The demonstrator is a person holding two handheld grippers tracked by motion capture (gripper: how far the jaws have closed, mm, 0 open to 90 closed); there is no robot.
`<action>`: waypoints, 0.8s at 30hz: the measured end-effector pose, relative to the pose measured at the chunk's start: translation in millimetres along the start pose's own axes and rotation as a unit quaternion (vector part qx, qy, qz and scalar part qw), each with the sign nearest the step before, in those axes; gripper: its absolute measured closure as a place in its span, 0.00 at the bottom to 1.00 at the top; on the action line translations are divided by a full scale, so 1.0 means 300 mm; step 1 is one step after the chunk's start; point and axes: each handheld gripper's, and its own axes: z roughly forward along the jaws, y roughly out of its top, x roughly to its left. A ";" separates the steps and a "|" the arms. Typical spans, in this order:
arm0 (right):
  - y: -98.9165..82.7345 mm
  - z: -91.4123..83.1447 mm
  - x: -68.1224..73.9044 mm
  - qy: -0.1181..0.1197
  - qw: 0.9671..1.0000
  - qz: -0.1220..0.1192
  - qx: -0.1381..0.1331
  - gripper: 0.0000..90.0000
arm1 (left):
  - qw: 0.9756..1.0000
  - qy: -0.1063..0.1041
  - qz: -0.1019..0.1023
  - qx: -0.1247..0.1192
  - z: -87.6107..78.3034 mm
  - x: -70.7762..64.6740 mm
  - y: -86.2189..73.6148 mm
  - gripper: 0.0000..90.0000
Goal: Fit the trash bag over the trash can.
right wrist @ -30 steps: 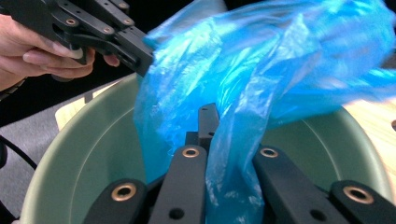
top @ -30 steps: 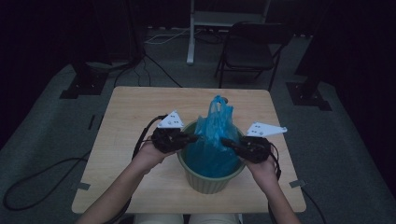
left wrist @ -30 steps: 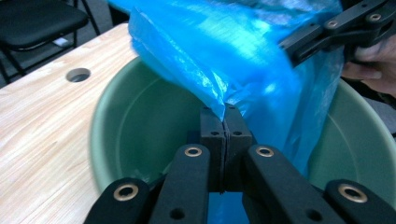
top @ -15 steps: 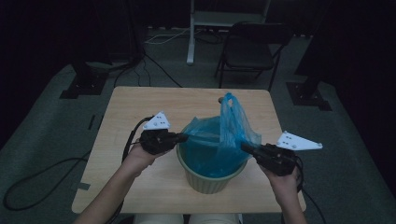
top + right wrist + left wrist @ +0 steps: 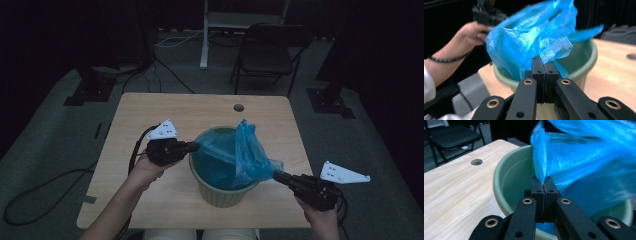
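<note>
Left tongs (image 5: pixel 196 147) and right tongs (image 5: pixel 276 175) each pinch an edge of the blue bag (image 5: pixel 235 155) inside the green bucket (image 5: pixel 225 192) on the bench (image 5: pixel 150 110); overstretching risks tearing the thin film.

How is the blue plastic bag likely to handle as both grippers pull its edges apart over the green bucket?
The blue plastic bag looks thin and floppy: it wrinkles and drapes between the left gripper and right gripper. It is probably very light, billowing above the green bucket. The glossy film may slip or tear, since each shut pair of jaws pinches only a small fold.
</note>
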 end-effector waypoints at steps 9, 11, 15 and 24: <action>-0.142 0.038 -0.063 -0.004 0.996 0.071 0.055 0.97 | 1.000 -0.009 0.000 0.012 0.025 -0.005 -0.028 1.00; -0.167 0.039 -0.078 -0.017 0.994 0.085 0.074 0.91 | 1.000 -0.018 -0.009 0.006 0.023 0.004 -0.035 1.00; -0.154 -0.011 -0.115 -0.067 0.991 0.105 0.057 0.91 | 1.000 -0.021 -0.014 0.007 0.028 0.007 -0.043 1.00; 0.074 -0.032 -0.119 -0.087 0.994 0.064 -0.026 0.79 | 0.999 -0.029 -0.016 0.011 0.048 0.004 -0.051 1.00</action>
